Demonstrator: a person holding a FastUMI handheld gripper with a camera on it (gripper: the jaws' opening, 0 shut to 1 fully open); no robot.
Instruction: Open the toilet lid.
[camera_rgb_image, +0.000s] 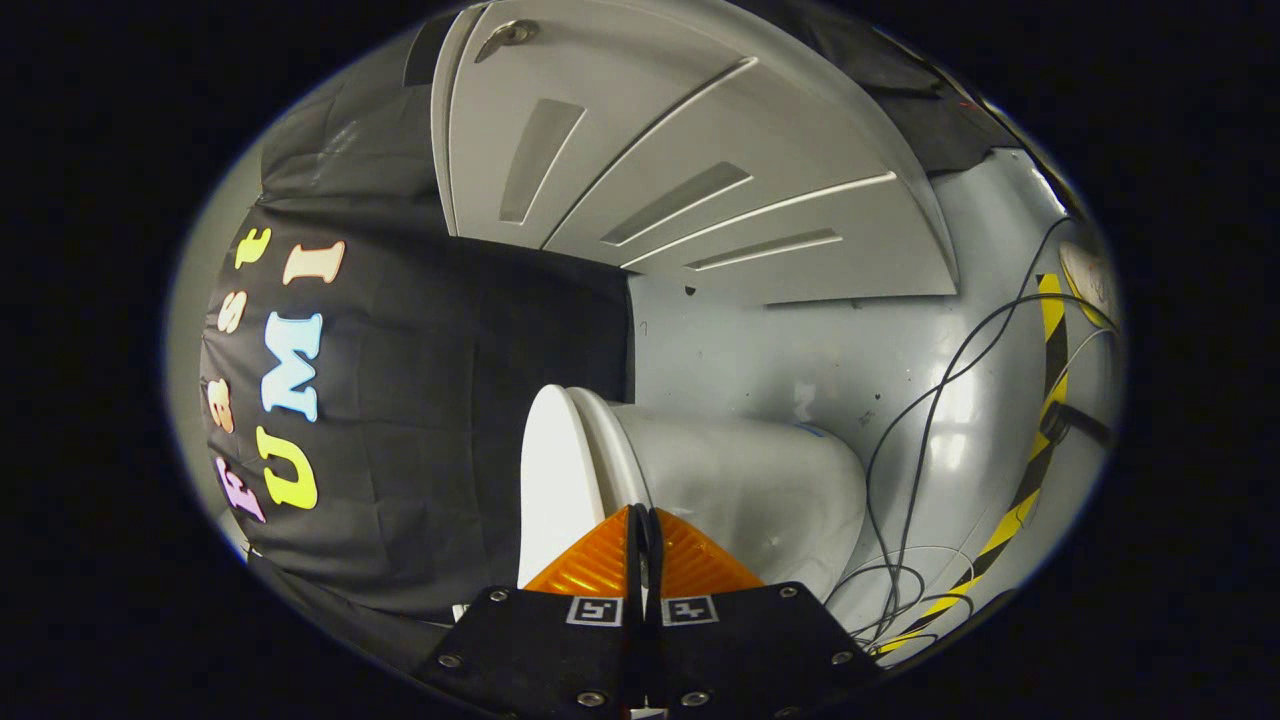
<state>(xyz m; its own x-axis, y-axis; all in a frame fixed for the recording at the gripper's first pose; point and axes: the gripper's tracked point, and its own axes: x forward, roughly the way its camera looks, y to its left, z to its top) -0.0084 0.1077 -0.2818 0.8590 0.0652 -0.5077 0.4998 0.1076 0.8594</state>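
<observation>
My view bends hard toward its rim — the door (690, 170) panels and the striped tape (1040, 440) on the floor (960, 380) curve like bows, and detail softens out there. Light is even and fairly dim, cool in tone, with a pale sheen on the floor and on the white toilet lid (550, 480), while the black cloth (450, 400) swallows most of it. My gripper (643, 530) sits sharp enough up close, orange fingers (590, 570) pressed together and glowing — the base below them is nearly black.
</observation>
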